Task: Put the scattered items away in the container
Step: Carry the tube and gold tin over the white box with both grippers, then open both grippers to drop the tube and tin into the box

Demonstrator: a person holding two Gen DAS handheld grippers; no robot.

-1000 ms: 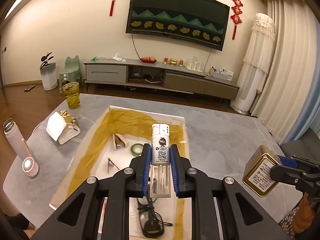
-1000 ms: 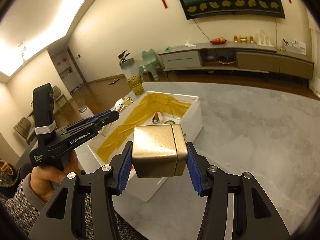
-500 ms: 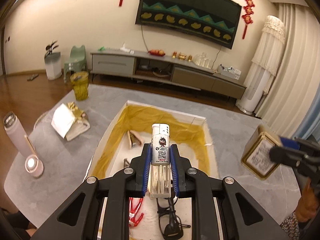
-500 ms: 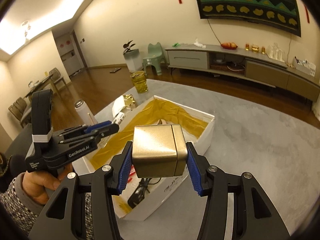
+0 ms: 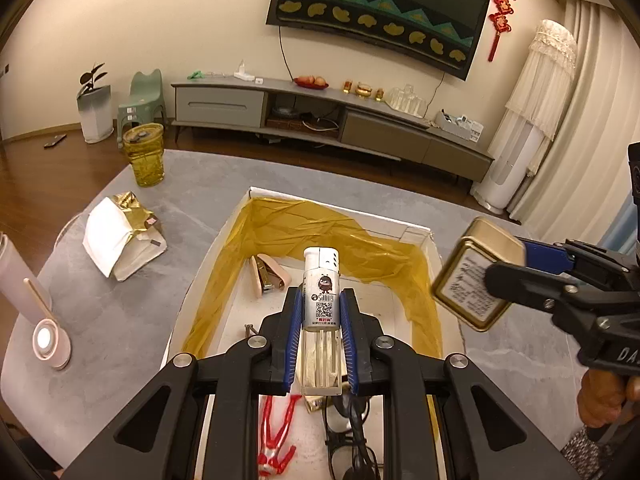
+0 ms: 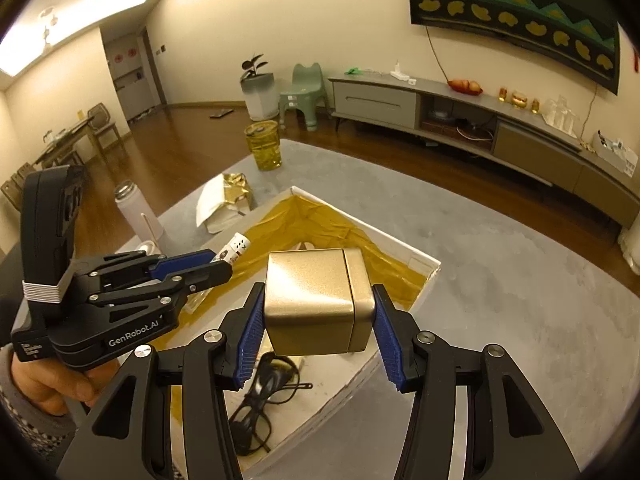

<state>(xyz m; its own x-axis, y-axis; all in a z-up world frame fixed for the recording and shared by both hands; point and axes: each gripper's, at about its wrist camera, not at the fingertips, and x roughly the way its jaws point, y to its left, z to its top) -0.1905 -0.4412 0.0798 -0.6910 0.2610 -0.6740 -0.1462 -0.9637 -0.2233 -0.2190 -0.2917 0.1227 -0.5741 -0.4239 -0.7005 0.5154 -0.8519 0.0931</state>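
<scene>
Left hand-held gripper [image 5: 320,336] clamped on lighter [image 5: 321,300], long axis forward; box [image 5: 224,256] directly below. Right hand-held gripper [image 6: 320,334] clamped on gold tin [image 6: 316,300], over box's right rim.

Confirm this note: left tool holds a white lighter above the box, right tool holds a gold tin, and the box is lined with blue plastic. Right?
Not quite: the lining of the box is yellow, not blue, as the left wrist view shows. The left tool does hold the white lighter above it, and the right tool holds the gold tin.

It was a home living room — wall-mounted TV [image 5: 376,20] above a long media console [image 5: 328,120], curtains [image 5: 584,132] at right.
</scene>
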